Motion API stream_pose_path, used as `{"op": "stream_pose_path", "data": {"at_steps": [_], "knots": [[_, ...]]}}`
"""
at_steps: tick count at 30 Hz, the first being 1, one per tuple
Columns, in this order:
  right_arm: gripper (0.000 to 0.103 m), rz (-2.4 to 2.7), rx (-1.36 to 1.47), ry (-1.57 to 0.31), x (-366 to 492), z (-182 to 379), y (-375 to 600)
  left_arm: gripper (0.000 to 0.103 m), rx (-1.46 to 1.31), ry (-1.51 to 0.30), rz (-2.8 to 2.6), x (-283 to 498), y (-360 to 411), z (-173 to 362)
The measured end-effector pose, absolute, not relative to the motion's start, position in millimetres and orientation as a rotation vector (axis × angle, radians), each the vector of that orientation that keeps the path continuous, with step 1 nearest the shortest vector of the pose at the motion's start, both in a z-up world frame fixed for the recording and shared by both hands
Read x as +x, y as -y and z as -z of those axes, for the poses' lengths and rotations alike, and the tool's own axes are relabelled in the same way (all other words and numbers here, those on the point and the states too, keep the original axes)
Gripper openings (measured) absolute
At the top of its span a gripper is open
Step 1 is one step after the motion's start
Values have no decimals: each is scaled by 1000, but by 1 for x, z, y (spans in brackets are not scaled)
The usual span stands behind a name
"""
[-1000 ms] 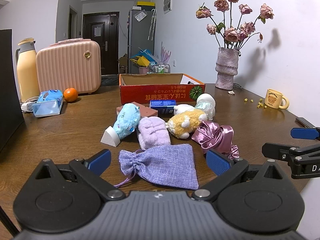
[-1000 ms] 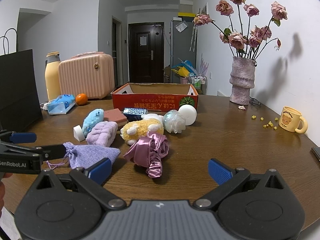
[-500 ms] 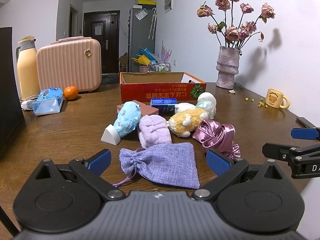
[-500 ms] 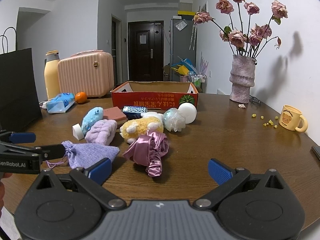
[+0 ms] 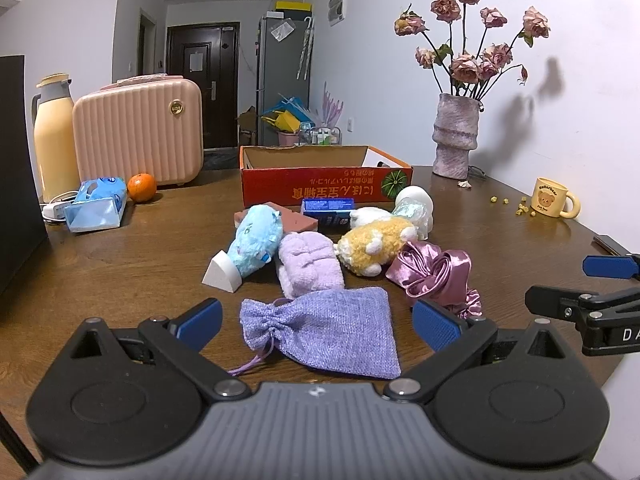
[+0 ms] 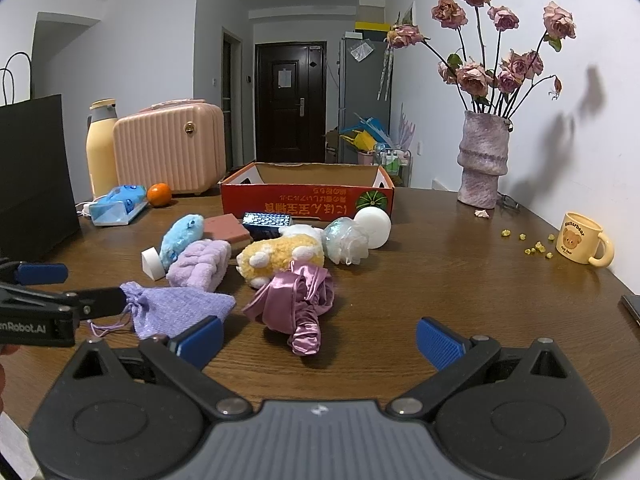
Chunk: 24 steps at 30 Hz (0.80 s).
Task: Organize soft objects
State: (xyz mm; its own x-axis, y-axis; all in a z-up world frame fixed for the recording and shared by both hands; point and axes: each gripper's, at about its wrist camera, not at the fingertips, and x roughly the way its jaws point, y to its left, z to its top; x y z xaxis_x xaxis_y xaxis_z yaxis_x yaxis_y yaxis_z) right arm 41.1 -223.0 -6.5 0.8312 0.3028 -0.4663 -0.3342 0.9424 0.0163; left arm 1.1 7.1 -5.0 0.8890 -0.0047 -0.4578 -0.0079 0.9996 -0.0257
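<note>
Nothing grabbed yet, so looks like the very start of the sort: lining up for the first pick.

Closest in: left tool (image 5: 316, 322) spread wide, blue pads either side of the lilac drawstring pouch (image 5: 328, 330), which lies flat on the tabletop (image 5: 120, 272) with its cord trailing toward the camera. Not touching it as far as visible. Right tool (image 6: 318, 340) also wide apart and holding nothing, hovering just short of the pink satin scrunchie bundle (image 6: 298, 306).

A bit further back, the rest of the soft pile, all bunched together: lavender fuzzy cloth (image 5: 310, 266), blue plush (image 5: 256, 242), yellow-and-white plush (image 5: 376, 244), a pale mesh puff (image 6: 346, 236). Mixed in with harder-looking stuff: white wedge (image 5: 222, 274), brown block (image 5: 294, 220), blue packet (image 5: 328, 208), white ball (image 6: 374, 226).

Behind all that, the red cardboard box (image 5: 324, 184), open top, probably the drop spot, though only a guess.

Next move probably: drop the left tool down over the pouch, pinch the fabric near the gathered neck, lift, carry over the pile to the box. Floppy bag, so expect sagging and a dangling cord.
</note>
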Motion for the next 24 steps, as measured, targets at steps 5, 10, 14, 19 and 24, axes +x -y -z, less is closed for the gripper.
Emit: {"op": "stream_pose_path", "data": {"at_steps": [5, 10, 14, 19, 24], "knots": [[103, -335, -71, -486, 42, 5, 222, 103, -25, -476, 1, 3, -7, 5], [103, -330, -74, -491, 45, 6, 222, 103, -24, -487, 5, 7, -7, 4], [103, -326, -74, -498, 49, 7, 223, 103, -20, -499, 9, 11, -6, 4], [103, -322, -70, -509, 55, 11, 223, 103, -13, -524, 15, 21, -6, 4], [103, -318, -68, -524, 62, 15, 225, 103, -2, -576, 30, 33, -4, 7]]}}
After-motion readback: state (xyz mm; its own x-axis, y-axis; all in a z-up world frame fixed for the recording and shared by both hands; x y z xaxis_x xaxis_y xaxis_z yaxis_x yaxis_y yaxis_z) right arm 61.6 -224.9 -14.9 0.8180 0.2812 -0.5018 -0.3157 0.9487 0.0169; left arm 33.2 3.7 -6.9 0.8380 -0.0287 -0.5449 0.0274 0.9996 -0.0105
